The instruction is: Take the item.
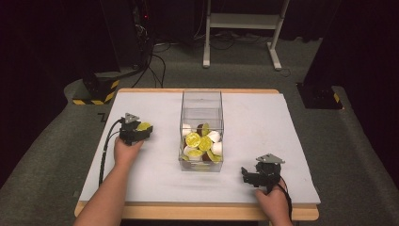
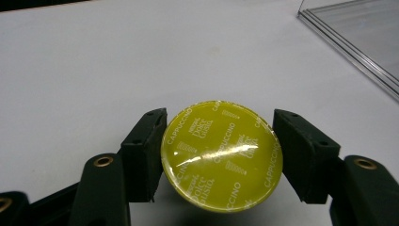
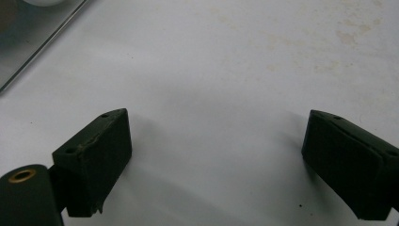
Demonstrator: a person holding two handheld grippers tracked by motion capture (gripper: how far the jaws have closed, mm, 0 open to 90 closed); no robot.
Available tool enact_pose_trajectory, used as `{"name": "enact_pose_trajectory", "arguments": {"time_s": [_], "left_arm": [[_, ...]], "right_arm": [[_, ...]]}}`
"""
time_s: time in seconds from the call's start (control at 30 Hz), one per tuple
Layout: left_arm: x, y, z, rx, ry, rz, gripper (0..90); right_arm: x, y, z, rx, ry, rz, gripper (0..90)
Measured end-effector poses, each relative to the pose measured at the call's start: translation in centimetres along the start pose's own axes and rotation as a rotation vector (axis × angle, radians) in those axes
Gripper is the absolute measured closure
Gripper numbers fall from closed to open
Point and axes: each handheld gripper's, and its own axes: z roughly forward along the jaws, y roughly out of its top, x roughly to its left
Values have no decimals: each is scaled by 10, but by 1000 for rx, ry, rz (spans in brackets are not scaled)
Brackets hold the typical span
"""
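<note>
A yellow capsule (image 2: pixel 221 155), foil lid up, is sitting clamped between the jaws of the left gripper (image 1: pixel 139 130), left of the clear box (image 1: pixel 201 101) of capsules mid-table. The right gripper (image 3: pixel 215 162) is resting wide open and empty, near right of the box.

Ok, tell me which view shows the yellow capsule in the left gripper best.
The left gripper view: the capsule sits large between the fingers, its Cappuccino lid readable. The high view shows it as a small yellow spot.
</note>
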Motion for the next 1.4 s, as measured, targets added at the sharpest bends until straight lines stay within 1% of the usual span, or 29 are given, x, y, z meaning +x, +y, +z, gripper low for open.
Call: {"name": "enact_pose_trajectory", "arguments": {"time_s": [0.23,0.3,0.37,0.43,0.47,0.6,0.63,0.67,0.7,0.73,0.77,0.8,0.83,0.9,0.93,0.97,1.0,1.07,1.13,1.17,1.2,1.27,1.33,1.4], "left_arm": [[0,0,0,-4,1,-12,374],[0,1,0,2,9,-7,364],[0,1,0,9,13,-4,327],[1,2,-2,15,3,-7,286],[1,3,-2,7,3,-22,269],[2,6,-6,17,0,-15,218],[1,6,-8,21,2,-19,213],[-1,7,-8,10,5,-45,202],[-1,8,-9,17,3,-43,191],[-1,8,-11,26,3,-27,188],[-3,9,-12,21,4,-37,181],[-4,9,-14,25,7,-28,167],[-6,10,-15,26,3,-29,159],[-9,11,-18,22,9,-34,145],[-9,12,-21,31,4,-29,136],[-11,13,-23,28,0,-38,128],[-12,14,-24,30,-1,-35,125],[-16,15,-29,29,-9,-44,124],[-18,16,-33,33,-20,-45,124],[-20,17,-34,23,-25,-54,125],[-21,17,-37,19,-32,-51,125],[-23,16,-42,16,-46,-58,129],[-23,14,-46,27,-57,-54,134],[-24,11,-50,28,-63,-61,135]], "right_arm": [[0,0,0,0,0,0,88],[0,0,0,0,0,0,87],[0,0,0,0,0,0,87],[0,0,0,0,0,0,88],[0,0,0,0,0,0,88],[0,0,0,0,0,0,87],[0,0,0,0,1,0,88],[0,0,0,0,0,0,88],[0,0,0,0,0,0,88],[0,0,0,0,0,0,88],[0,0,0,0,0,0,88],[0,0,0,0,0,0,88],[0,0,0,0,0,0,88],[0,0,0,1,1,1,87],[0,0,0,1,1,1,87],[0,0,0,0,1,0,87],[0,0,0,0,0,0,88],[0,0,0,0,0,1,87],[0,0,0,0,0,0,88],[0,0,0,0,0,0,87],[0,0,0,0,1,0,87],[0,0,0,0,1,0,88],[0,0,0,0,0,0,87],[0,0,0,0,0,0,87]]}}
